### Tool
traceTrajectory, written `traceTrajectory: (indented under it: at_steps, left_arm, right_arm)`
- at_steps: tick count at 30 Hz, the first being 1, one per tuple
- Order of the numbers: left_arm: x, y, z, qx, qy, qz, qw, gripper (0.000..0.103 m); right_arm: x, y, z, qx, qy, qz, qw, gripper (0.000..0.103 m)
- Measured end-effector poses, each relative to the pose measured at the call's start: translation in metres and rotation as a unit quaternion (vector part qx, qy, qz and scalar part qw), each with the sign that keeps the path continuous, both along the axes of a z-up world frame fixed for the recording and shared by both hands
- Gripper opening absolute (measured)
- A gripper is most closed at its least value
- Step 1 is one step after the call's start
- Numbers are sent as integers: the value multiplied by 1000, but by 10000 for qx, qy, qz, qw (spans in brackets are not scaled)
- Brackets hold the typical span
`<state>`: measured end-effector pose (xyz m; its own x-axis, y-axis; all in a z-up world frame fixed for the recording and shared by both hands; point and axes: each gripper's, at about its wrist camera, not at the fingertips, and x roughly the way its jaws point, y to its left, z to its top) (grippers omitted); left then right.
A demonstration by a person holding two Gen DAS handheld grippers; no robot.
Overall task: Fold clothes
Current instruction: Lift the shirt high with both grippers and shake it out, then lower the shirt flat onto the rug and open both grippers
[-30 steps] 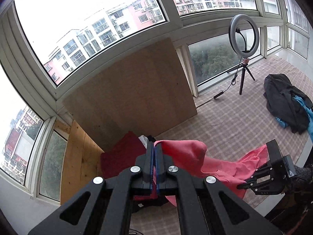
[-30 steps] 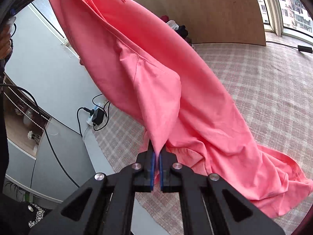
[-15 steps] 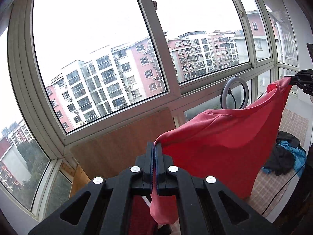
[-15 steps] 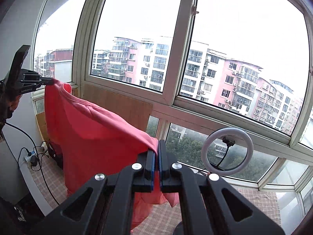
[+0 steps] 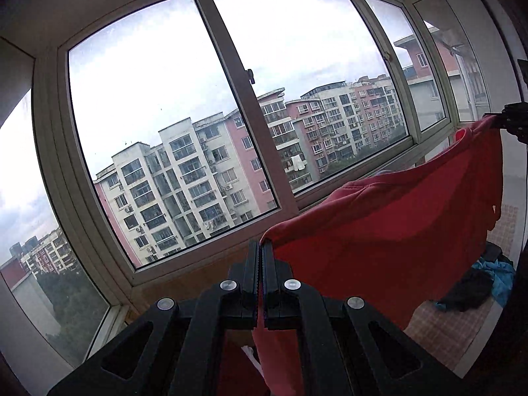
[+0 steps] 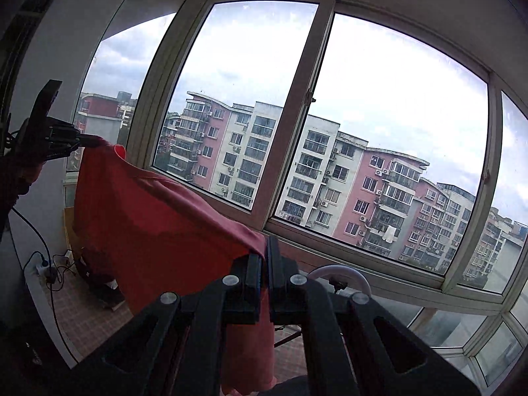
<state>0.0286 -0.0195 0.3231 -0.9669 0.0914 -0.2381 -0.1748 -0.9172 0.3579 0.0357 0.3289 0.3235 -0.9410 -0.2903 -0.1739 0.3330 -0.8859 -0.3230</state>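
A red garment [image 5: 389, 231] is shown held aloft and spread before the window [image 5: 231, 115], its top edge stretched between the left gripper [image 5: 260, 257] and the right gripper [image 6: 265, 254], a stage judged to be the shaking-out that precedes the first fold. Both sets of jaws are pressed fully together on pinched corners of the cloth (no gap is visible between the pads). The next move is judged to call for lowering the garment flat onto the checked floor mat [image 5: 462, 323], with the edge kept taut.

Red garment [image 5: 396, 231] stretched btwn 2 grippers blocks the middle; window [image 5: 184, 125] w/ open air ahead.
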Motion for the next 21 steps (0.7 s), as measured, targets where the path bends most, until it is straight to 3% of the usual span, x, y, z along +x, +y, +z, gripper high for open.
traceTrajectory:
  at_steps: [7,13,17,21]
  left_arm:
    - [8,18,9,-376,0,171,9991,1]
    - [-67,23,-15,-692,-682,511,9940,1]
    - [-159,23,-67,-869,-1343,684,9847,1]
    - [-256,21,-157,-930,-1999,945,9708,0]
  right_arm:
    - [-17,18,1,-45,-86,78,9999,3]
    - [-109,21,-32,86,-758,50,9971,3]
    - [-205,12,-91,447,-1344,-124,9898,3]
    - [-297,10,-194,787,-1948,-419,9768,3]
